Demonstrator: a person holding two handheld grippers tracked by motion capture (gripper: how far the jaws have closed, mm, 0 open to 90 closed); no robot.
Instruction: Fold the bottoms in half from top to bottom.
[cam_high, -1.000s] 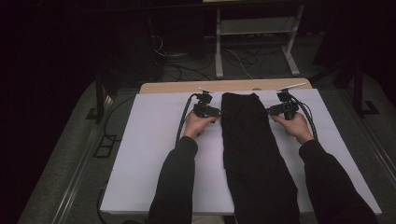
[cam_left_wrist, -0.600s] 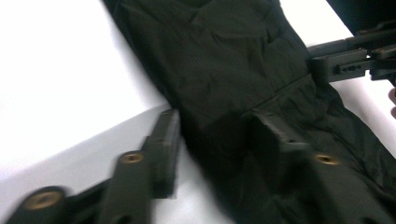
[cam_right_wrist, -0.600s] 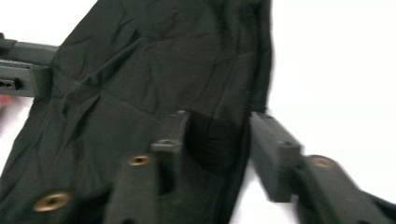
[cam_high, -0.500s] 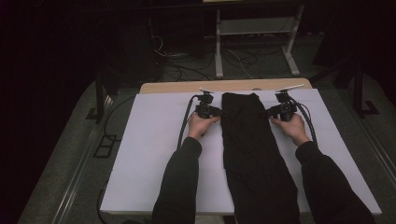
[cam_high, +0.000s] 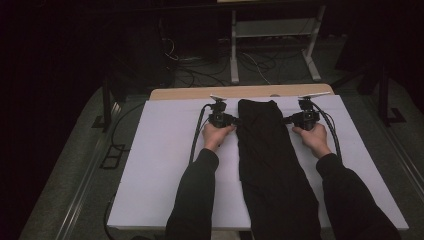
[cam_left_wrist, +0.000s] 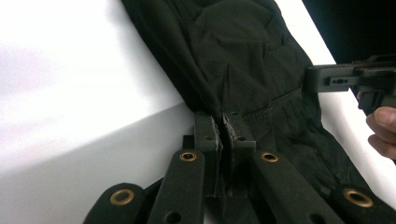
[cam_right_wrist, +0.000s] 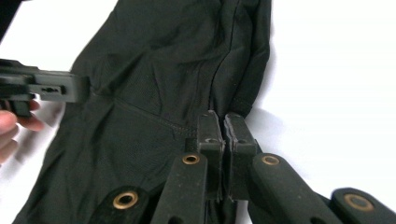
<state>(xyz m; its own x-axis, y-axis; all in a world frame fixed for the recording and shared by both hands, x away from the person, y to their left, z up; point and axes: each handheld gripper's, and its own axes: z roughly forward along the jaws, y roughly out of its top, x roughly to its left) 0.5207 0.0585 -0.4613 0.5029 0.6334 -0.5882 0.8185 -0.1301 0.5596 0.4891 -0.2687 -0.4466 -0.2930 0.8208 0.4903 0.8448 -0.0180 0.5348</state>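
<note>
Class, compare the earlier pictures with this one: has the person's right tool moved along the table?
No. The right tool is beside the black garment's far end, just short of the table's wooden far edge, as in both earlier pictures.

Matt black cloth garment (cam_high: 267, 150) — finely woven, creased — on a smooth white table cover (cam_high: 160, 165).

No text, label, brand, number or sign can be read anywhere in these views.
</note>
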